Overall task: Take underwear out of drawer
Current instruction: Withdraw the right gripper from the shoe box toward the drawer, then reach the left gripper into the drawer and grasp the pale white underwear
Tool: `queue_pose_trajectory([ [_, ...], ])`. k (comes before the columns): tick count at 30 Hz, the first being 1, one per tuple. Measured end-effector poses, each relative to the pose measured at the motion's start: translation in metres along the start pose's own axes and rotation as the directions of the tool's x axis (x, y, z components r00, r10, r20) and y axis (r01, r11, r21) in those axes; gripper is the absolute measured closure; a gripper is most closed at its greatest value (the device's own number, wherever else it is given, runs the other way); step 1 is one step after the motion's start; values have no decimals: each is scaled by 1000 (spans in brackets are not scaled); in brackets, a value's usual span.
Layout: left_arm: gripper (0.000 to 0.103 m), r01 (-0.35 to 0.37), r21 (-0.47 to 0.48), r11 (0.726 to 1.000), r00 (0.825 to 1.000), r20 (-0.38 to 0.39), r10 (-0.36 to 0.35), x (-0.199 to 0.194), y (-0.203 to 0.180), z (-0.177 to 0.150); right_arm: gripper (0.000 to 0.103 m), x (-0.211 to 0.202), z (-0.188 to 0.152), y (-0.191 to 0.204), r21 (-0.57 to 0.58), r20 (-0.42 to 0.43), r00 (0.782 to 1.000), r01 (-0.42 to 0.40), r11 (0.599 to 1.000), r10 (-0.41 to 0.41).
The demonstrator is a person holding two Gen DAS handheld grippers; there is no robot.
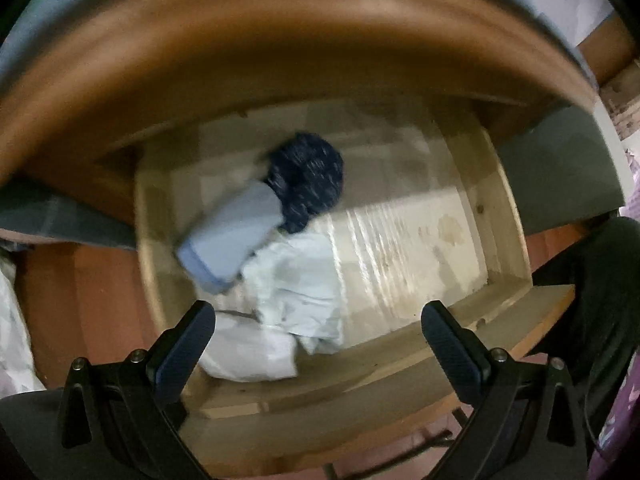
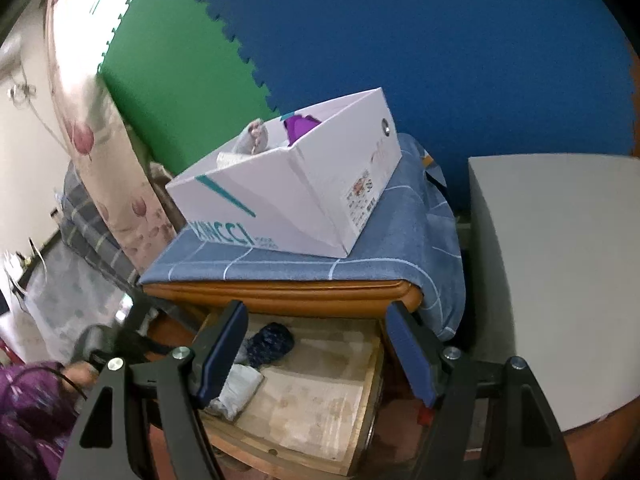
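Our left gripper (image 1: 318, 344) points steeply down into the open drawer (image 1: 504, 216), jaws wide apart and empty. The folded underwear (image 1: 276, 248) lies directly ahead between the fingers, stacked lengthwise away from us. Our right gripper (image 2: 316, 352), also spread and empty, hangs farther back.

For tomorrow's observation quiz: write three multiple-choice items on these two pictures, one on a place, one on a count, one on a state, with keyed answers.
1. Where does the white cardboard box stand?
A on the blue checked cloth on the cabinet
B in the drawer
C on the floor

2. How many folded garments lie in the drawer?
A one
B three
C six

3. The left hand-held gripper is
A shut on a sock
B shut, empty
C open, empty

Answers: 1 A, cloth beneath it; 2 B, dark, blue and white pieces; 3 C, fingers apart above the clothes.
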State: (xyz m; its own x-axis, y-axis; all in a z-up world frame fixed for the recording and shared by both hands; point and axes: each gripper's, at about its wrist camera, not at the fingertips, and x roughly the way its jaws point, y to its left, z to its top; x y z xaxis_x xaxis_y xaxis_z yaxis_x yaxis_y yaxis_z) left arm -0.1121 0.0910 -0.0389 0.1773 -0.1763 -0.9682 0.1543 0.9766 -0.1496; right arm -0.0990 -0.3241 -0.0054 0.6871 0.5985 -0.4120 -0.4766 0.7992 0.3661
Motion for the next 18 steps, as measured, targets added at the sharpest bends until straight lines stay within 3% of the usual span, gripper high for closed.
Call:
queue_pose_trajectory([
  [6,1,0,-19,1000,995,-96,-1,35,-4,8,29,-8,0,-13,71,32,998,-53,996,51],
  [13,1,-74,-21,997,988,-140,71,62,-3,16,29,-7,-1,-11,59,29,997,-71,996,69],
  [18,1,-84,-32,996,978,-192,76,82,-1,19,29,-7,-1,-14,75,31,996,-87,993,85],
])
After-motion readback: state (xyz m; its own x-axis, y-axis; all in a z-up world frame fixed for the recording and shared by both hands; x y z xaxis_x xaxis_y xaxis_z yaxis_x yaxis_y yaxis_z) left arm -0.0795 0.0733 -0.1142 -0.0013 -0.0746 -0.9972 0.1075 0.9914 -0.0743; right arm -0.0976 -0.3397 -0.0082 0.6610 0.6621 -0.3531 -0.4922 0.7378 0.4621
